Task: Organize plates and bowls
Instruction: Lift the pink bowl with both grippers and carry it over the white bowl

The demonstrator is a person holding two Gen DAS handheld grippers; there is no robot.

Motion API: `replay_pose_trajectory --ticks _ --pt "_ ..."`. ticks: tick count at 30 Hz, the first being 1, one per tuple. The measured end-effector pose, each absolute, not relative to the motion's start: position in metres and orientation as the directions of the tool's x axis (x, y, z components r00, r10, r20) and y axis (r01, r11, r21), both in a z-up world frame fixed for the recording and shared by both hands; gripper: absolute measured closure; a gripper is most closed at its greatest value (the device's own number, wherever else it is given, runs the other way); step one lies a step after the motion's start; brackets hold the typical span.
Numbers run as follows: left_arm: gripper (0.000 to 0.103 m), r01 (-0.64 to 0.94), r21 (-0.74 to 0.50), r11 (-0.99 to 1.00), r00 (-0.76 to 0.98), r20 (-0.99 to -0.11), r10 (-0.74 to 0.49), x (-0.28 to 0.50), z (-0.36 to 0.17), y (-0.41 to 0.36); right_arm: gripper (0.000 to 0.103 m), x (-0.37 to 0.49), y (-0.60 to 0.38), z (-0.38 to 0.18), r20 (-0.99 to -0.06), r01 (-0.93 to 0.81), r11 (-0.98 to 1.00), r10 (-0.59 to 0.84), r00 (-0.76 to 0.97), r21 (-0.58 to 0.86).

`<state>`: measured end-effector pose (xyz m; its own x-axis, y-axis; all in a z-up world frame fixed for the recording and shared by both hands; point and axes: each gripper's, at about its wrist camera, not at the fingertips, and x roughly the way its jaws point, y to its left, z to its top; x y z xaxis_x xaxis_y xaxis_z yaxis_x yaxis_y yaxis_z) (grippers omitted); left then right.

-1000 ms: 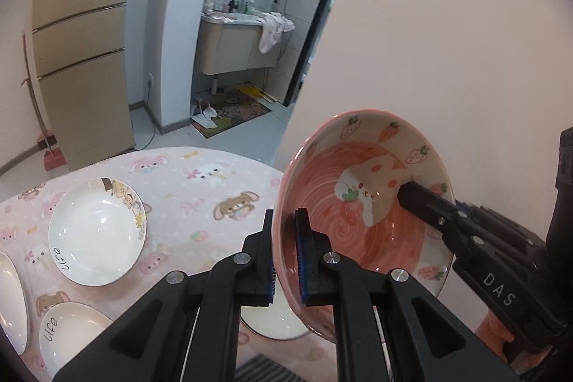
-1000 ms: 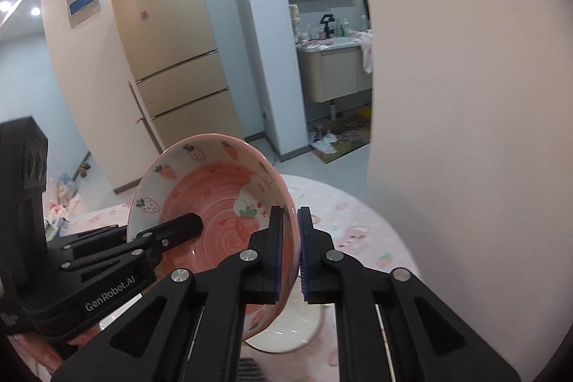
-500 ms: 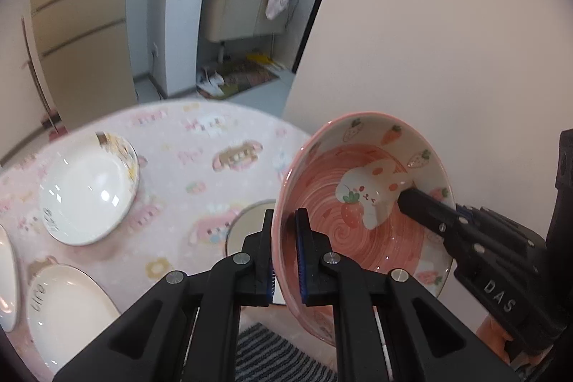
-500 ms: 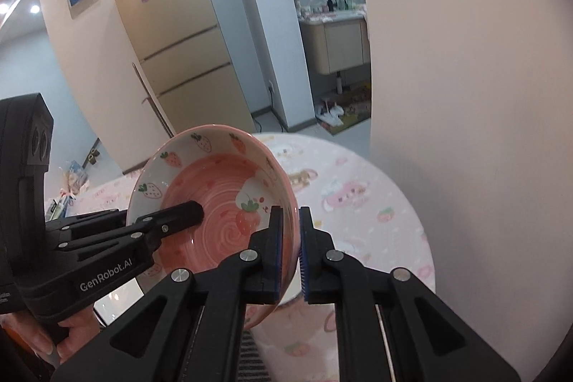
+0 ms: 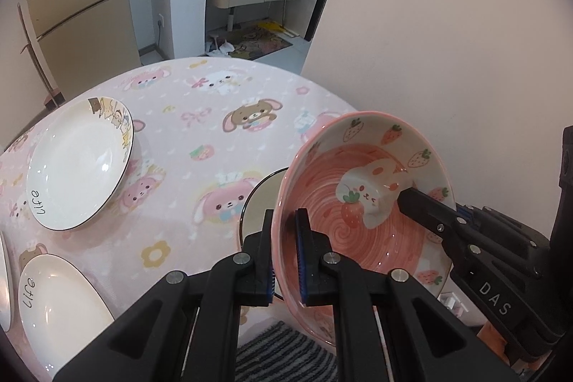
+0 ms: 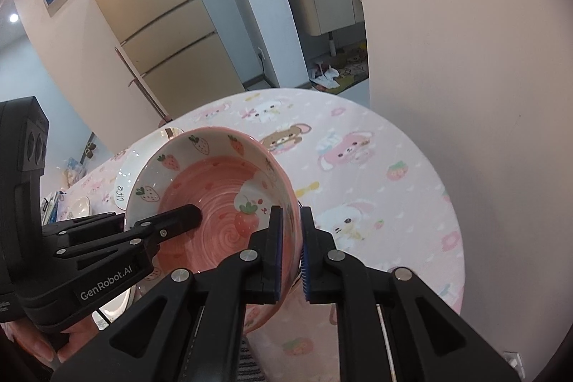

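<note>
Table: round, under a pink cartoon-animal cloth (image 5: 215, 145), set against a plain wall; a fridge and a washroom doorway lie beyond
Bowl: the pink strawberry bowl (image 5: 361, 203) is in the air above the near edge of the table, tilted on its side with its mouth facing up and away; both grippers carry it
Left gripper (image 5: 284, 253): jaws clamped across the bowl's near-left rim, one finger outside the wall and one inside
Right gripper (image 6: 290, 249): jaws clamped on the opposite rim in the same way; seen from the left wrist, its finger reaches down into the bowl's hollow
Landing spot: a dark-rimmed plate (image 5: 259, 203) lies on the cloth just behind and under the bowl, mostly hidden; judged the likely place to set it
Other ware: a white plate lettered "life" (image 5: 78, 163) sits well to the left, a second lettered plate (image 5: 53, 306) nearer the table edge
Doing it well: level the bowl before lowering; keep both grips equal so the rim does not twist; centre it over the plate; release only once the foot rests flat
Risk: glazed rim may slip from narrow pads; a tilted landing could chip either piece
</note>
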<state>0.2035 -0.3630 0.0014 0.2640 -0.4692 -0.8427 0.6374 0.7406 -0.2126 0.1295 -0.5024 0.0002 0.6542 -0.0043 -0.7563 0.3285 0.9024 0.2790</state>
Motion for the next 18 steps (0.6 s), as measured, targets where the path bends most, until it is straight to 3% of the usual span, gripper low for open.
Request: replay_pose_trajectory --ticks 18 --pt "0.093 0.675 -0.137 0.726 0.274 -0.866 -0.418 0.206 -0.016 -0.373 0.092 0.122 -0.494 -0.019 -0.808 0.347 0.910 -0.024 0.589 0.227"
